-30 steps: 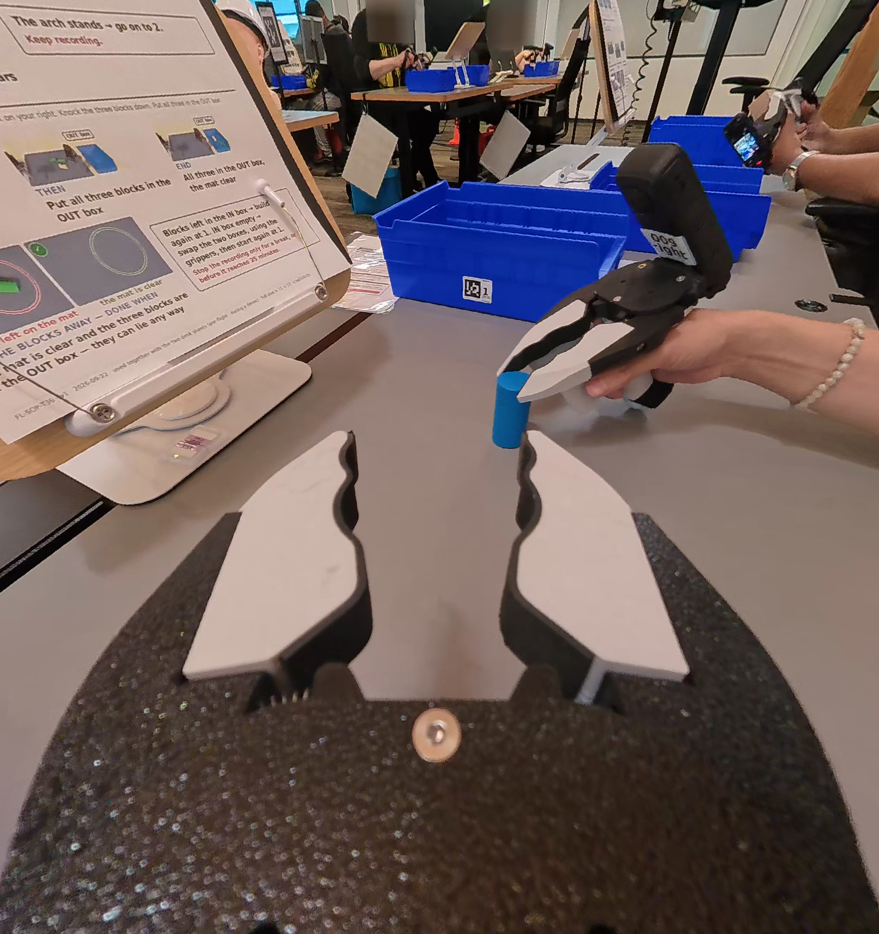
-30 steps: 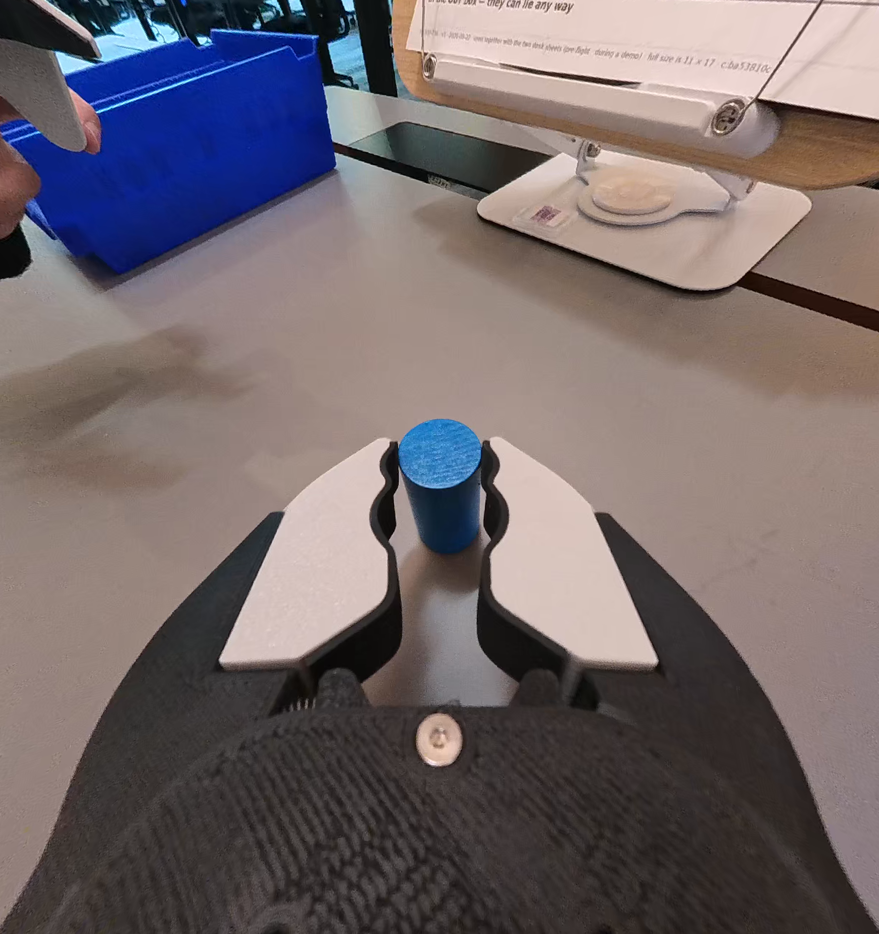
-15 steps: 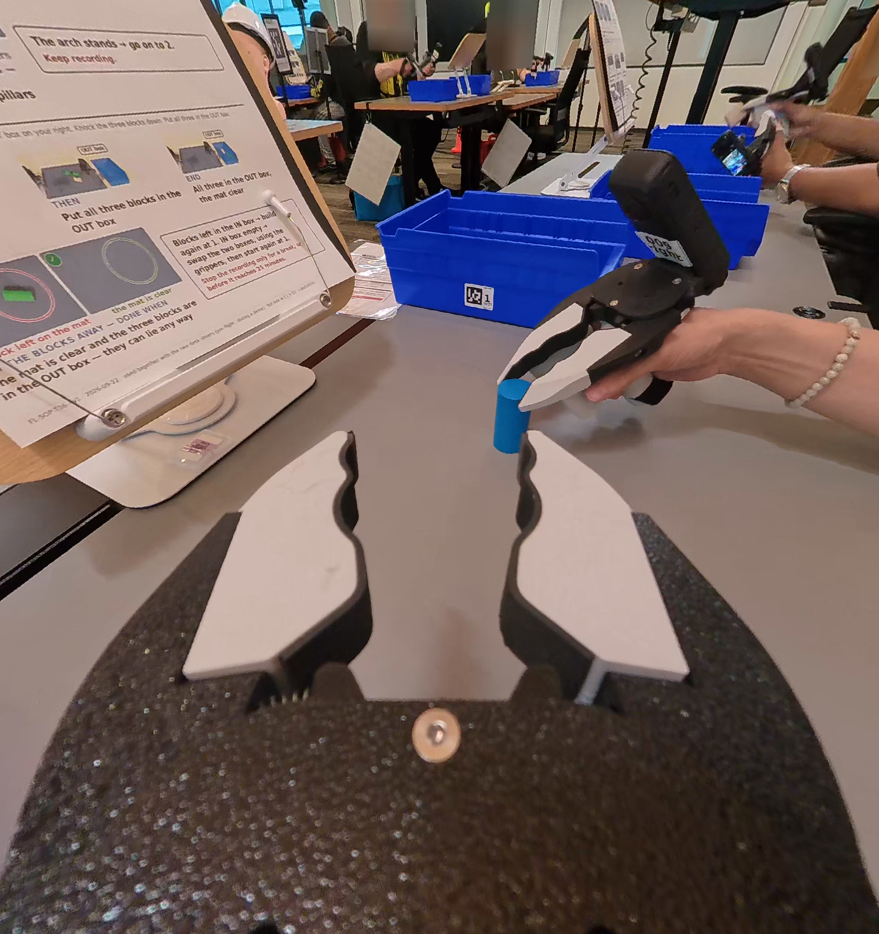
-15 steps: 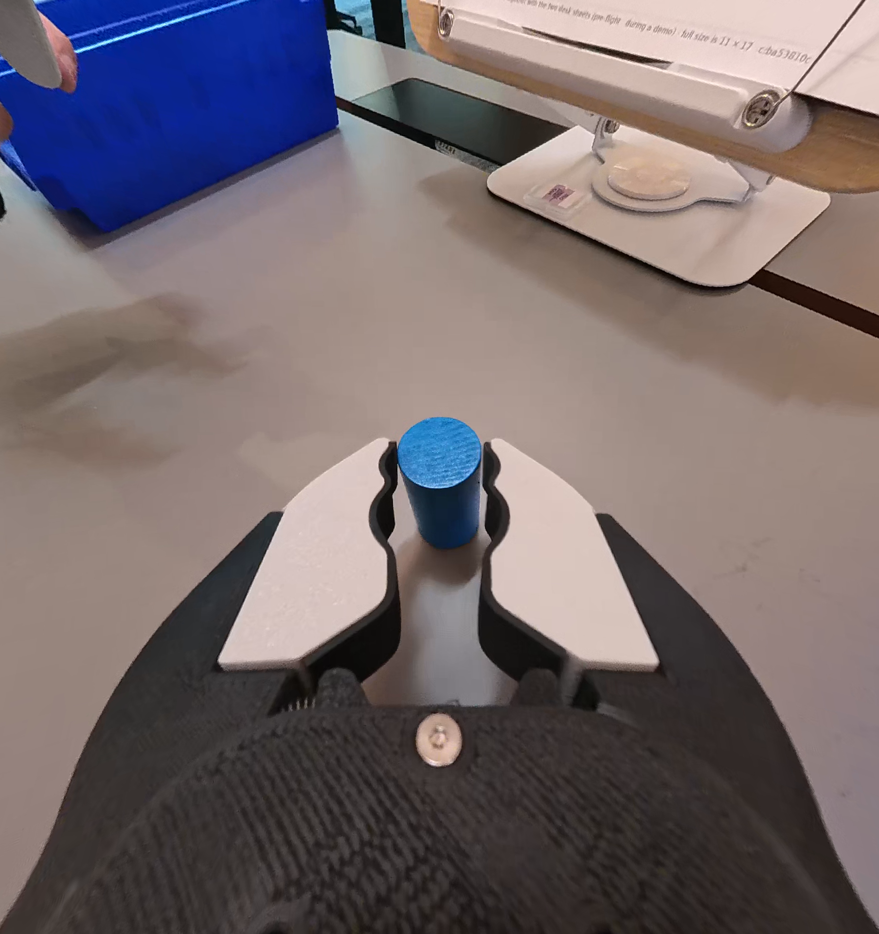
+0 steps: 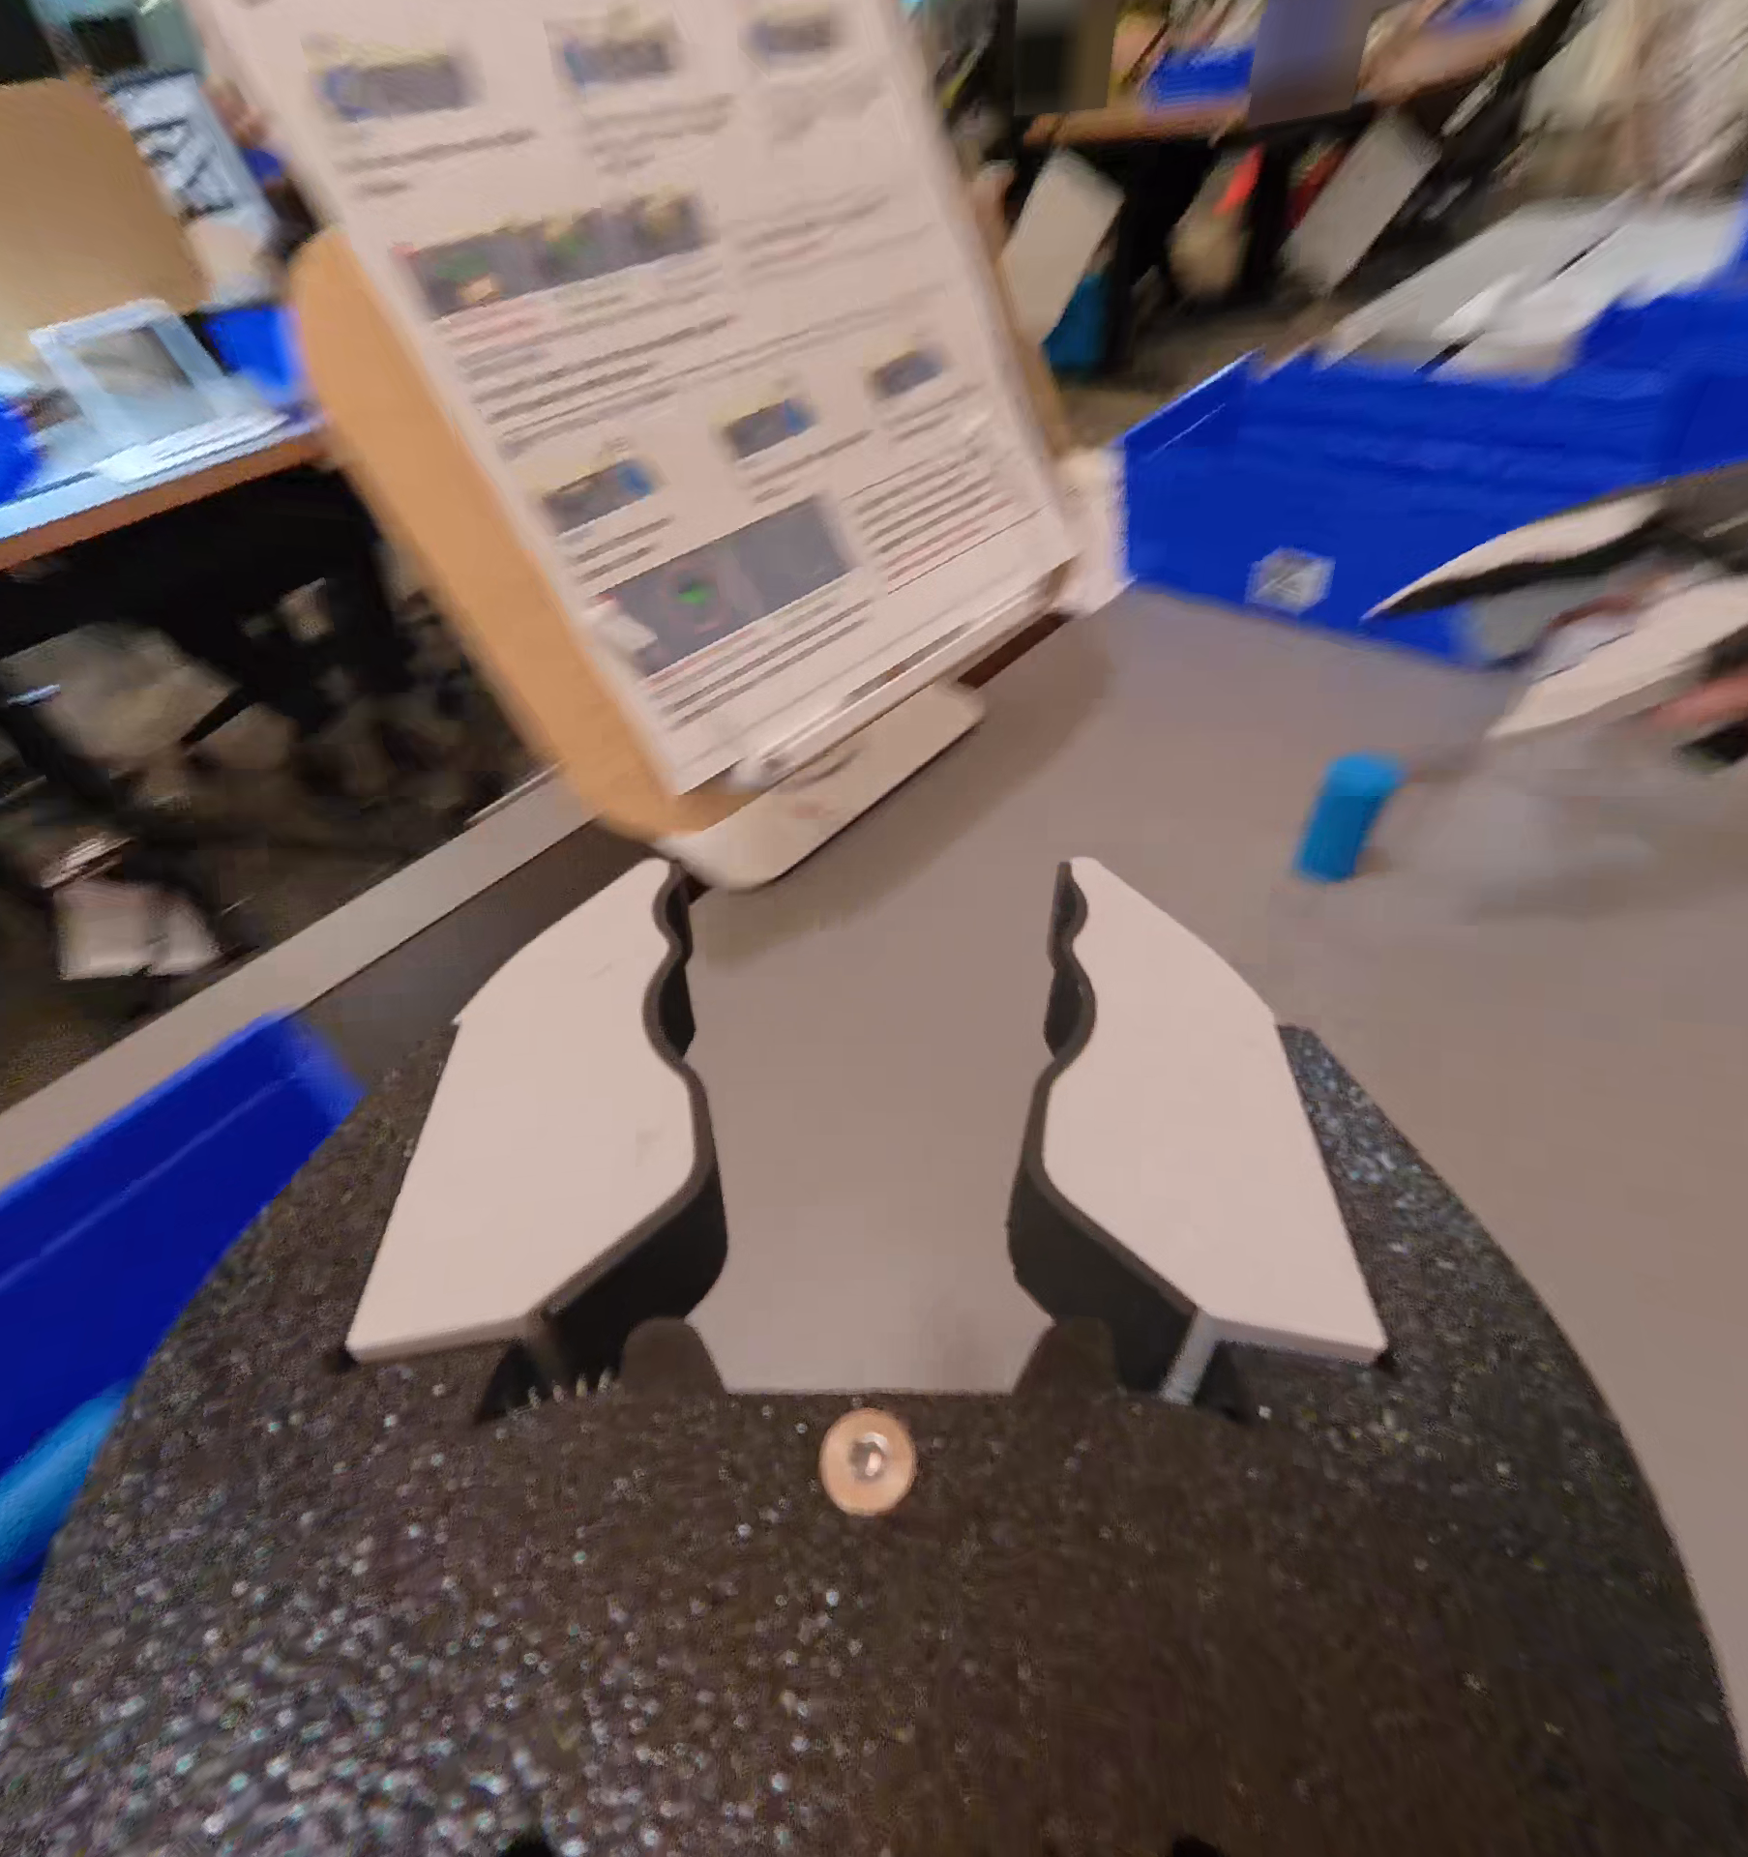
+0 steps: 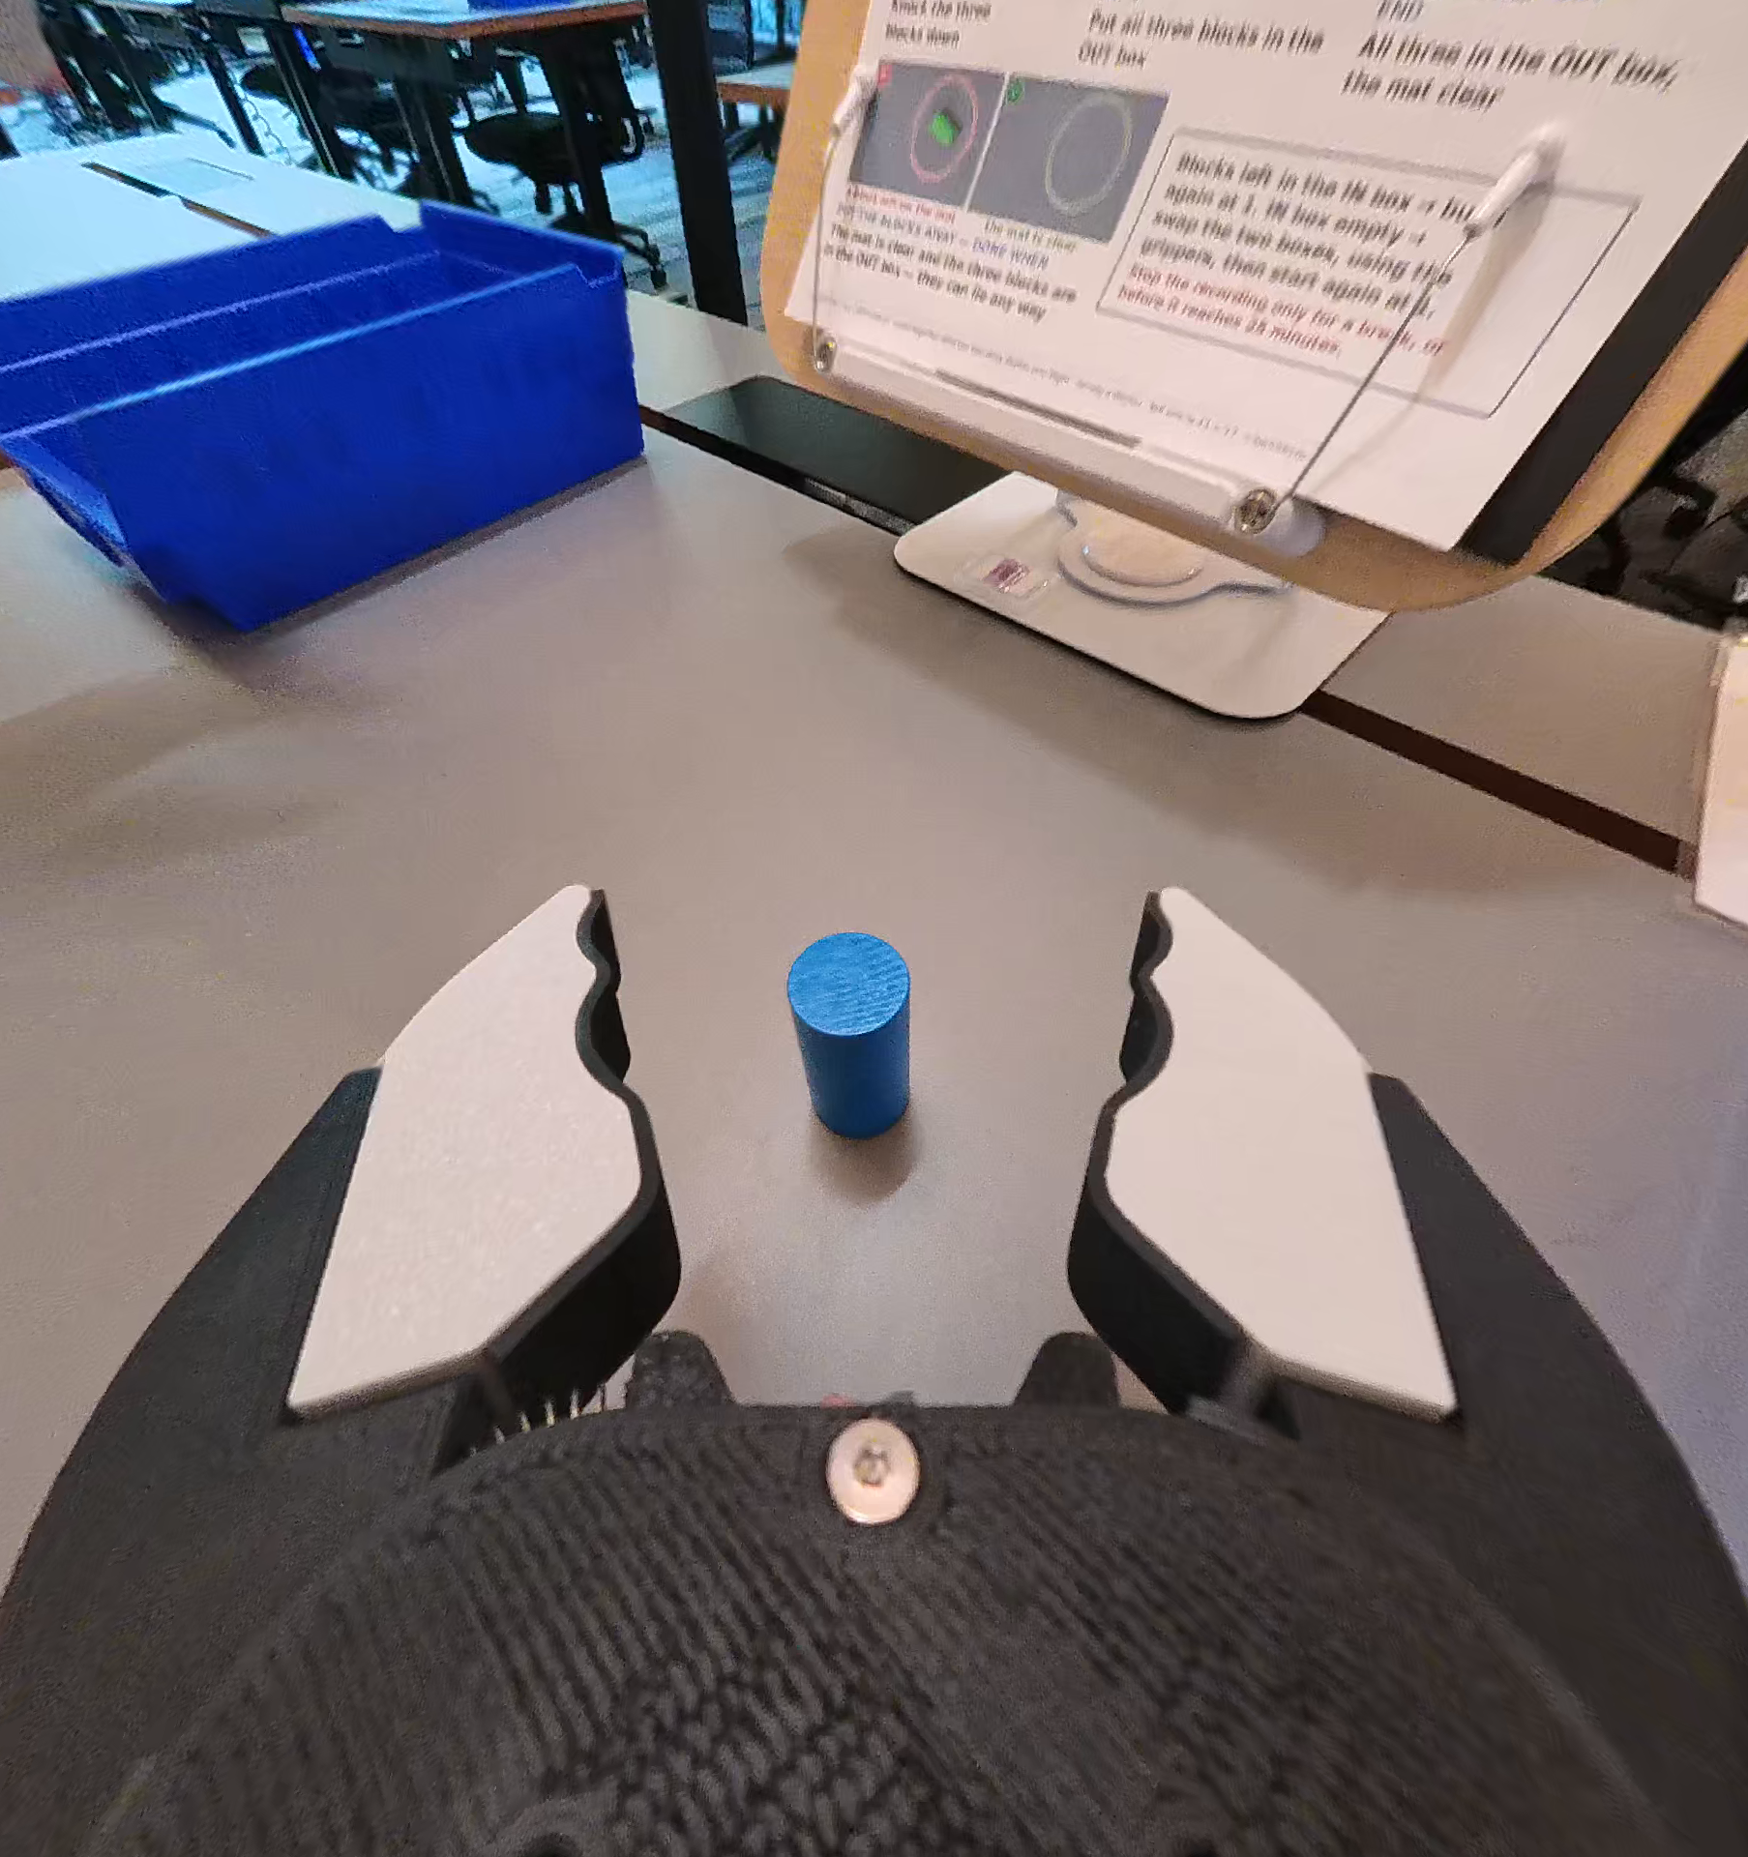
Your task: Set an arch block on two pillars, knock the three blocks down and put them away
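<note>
A blue cylinder [image 6: 849, 1035] stands upright on the grey table [image 6: 447, 804]. My right gripper [image 6: 875, 904] is open, its fingers wide on either side of the cylinder and not touching it. In the blurred left wrist view the cylinder [image 5: 1347, 814] stands at the right, with the right gripper [image 5: 1432, 653] open just beyond it. My left gripper [image 5: 869, 879] is open and empty over bare table, turned towards the instruction stand [image 5: 668, 402].
A blue bin [image 6: 317, 402] sits at the back left of the right wrist view. A white stand base [image 6: 1151, 613] holds the instruction sheet. Another blue bin [image 5: 1402, 472] sits behind the cylinder, and a blue bin edge [image 5: 116, 1206] is at my lower left.
My right gripper has opened and let go of the blue cylinder, which stays upright on the table. My left gripper has swung quickly to the left, so the cylinder now lies to its right.
</note>
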A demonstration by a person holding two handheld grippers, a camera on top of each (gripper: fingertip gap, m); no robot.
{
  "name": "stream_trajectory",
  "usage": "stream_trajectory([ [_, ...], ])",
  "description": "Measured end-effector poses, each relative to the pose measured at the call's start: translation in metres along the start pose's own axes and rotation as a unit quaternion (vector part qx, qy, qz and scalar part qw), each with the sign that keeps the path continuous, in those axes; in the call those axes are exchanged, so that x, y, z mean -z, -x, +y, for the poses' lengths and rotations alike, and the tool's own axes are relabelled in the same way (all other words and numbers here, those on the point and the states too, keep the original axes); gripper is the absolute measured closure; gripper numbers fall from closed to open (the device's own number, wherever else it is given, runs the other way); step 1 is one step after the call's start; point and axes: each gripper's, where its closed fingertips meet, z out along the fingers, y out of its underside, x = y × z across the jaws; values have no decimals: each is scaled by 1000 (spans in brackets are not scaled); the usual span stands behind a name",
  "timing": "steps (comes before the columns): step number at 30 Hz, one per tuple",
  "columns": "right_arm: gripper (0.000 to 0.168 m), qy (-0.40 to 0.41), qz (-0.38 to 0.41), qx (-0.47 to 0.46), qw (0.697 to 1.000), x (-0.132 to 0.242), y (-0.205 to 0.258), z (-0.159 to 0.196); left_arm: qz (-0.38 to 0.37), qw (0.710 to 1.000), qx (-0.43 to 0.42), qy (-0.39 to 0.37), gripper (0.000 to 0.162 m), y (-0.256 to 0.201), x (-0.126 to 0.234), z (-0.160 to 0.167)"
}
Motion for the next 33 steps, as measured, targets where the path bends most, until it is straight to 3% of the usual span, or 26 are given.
stream_trajectory([
  [4,68,-29,11,7,999,18,1,-15,-112,979,-74,151,94,103,26,37],
  [7,68,-39,18,9,999,24,2,-19,-153,928,-165,296,97,171,44,80],
  [10,68,-37,22,11,999,25,1,-16,-132,873,-244,402,98,214,55,118],
  [16,67,-29,20,-7,999,18,-2,-6,-60,783,-315,533,104,258,57,186],
  [19,67,-27,21,-12,999,16,-3,-4,-34,732,-359,579,109,273,54,210],
  [23,67,-22,26,-17,999,15,-7,-1,-11,687,-395,609,116,288,48,233],
  [33,66,-18,32,-18,999,10,-14,1,-14,644,-434,630,123,312,39,250],
])
